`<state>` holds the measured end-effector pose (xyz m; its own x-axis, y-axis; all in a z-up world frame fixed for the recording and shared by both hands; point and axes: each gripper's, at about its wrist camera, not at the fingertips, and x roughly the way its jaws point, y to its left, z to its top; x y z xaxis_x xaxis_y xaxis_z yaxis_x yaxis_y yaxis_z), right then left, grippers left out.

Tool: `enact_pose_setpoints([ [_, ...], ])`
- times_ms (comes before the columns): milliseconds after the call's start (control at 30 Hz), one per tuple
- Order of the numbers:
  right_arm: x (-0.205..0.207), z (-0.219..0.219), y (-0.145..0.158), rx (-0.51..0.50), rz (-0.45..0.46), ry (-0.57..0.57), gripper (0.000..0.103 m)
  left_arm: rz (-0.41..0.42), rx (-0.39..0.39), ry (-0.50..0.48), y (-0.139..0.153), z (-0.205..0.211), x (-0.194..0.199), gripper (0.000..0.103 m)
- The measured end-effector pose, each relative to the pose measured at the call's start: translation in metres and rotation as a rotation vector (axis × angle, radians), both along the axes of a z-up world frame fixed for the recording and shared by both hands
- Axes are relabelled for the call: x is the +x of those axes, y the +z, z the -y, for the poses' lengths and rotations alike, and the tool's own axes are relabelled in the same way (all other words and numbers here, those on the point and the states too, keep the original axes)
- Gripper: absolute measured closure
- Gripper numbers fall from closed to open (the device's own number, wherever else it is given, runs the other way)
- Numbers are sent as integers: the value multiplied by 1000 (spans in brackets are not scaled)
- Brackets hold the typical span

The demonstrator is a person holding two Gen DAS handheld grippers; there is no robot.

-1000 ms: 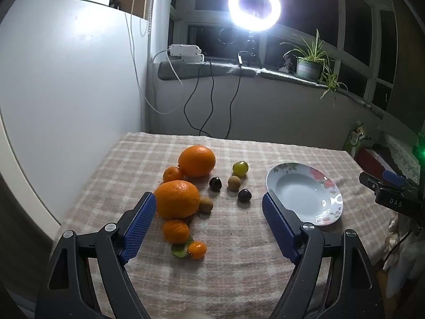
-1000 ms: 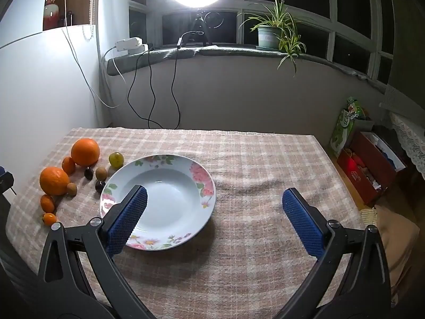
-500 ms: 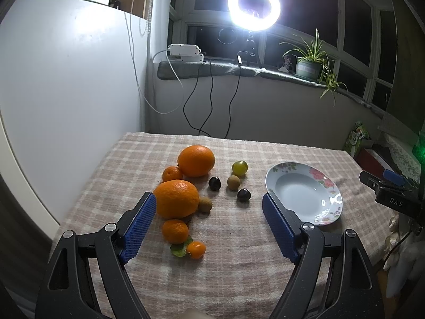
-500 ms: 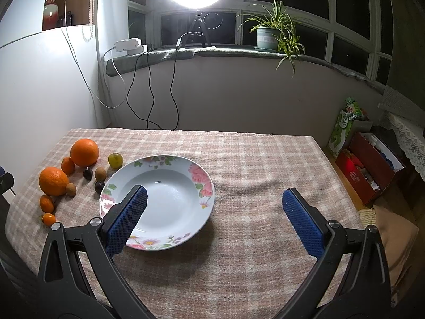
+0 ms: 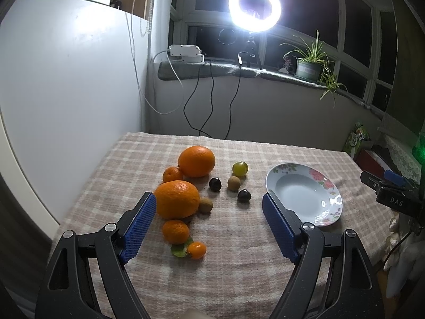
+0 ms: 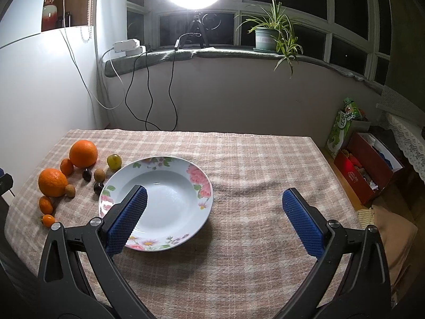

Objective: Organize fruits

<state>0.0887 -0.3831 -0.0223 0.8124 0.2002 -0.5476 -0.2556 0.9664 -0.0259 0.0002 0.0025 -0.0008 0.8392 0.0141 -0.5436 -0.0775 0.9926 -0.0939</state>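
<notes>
On the checked tablecloth lie two big oranges (image 5: 176,199) (image 5: 196,160), small mandarins (image 5: 175,231), a tiny orange fruit on a leaf (image 5: 196,250), a green plum (image 5: 240,168), brown longans (image 5: 233,183) and dark chestnuts (image 5: 215,184). A flowered white plate (image 5: 305,194) (image 6: 156,196) stands empty to their right. My left gripper (image 5: 209,228) hangs open above the fruit, holding nothing. My right gripper (image 6: 212,220) is open over the plate's near right side, also with nothing in it. The same fruit cluster (image 6: 53,182) shows at the right wrist view's left edge.
A white panel (image 5: 66,93) borders the table on the left. A sill with a ring light (image 5: 254,7), cables and a potted plant (image 6: 268,37) runs behind. Boxes and bags (image 6: 366,164) sit on the floor to the right. The right gripper's body (image 5: 393,196) shows beyond the plate.
Both grippers have drifted back and up very slightly; the fruit and plate sit a touch farther off. Nothing was grasped or released.
</notes>
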Motion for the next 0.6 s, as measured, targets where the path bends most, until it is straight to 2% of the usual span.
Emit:
enact_pose_setpoints([
  [600, -1, -2, 0, -1, 0, 0, 0, 0, -2, 2, -1, 0, 0, 21],
])
